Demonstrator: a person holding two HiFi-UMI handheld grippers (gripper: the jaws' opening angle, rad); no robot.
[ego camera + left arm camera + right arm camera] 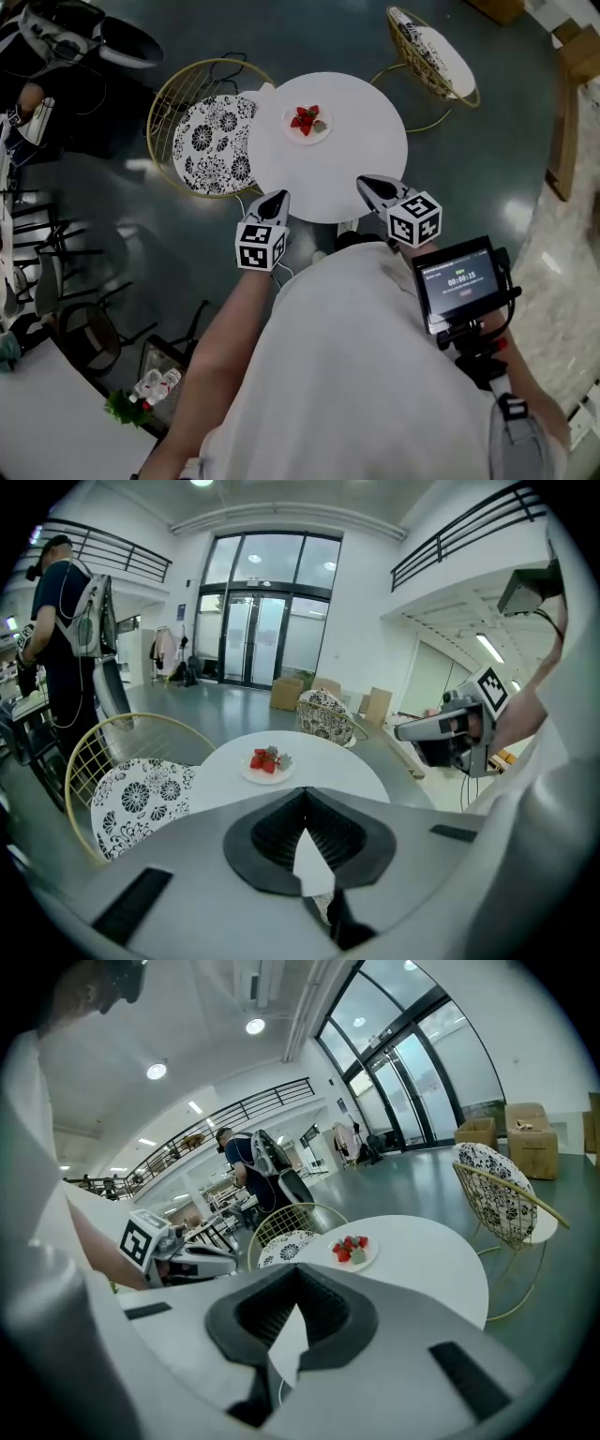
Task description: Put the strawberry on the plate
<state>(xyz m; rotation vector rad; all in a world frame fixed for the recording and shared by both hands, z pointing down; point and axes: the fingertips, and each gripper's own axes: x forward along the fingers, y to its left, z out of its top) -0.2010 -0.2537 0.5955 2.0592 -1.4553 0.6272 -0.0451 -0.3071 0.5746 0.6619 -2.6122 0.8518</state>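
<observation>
Several red strawberries (305, 119) lie on a small white plate (290, 132) at the far side of the round white table (361, 150). The same strawberries (263, 760) on their plate (247, 773) show ahead in the left gripper view, and the strawberries (349, 1247) also in the right gripper view. My left gripper (278, 197) hovers at the table's near left edge, jaws shut and empty. My right gripper (366, 182) is over the near right edge, jaws together with nothing in them. Both grippers are well short of the plate.
A gold wire chair with a floral cushion (211, 141) stands left of the table, and a second one (431, 52) at the far right. A small monitor (459, 281) is mounted by my right side. A person (66, 621) stands at the far left of the hall.
</observation>
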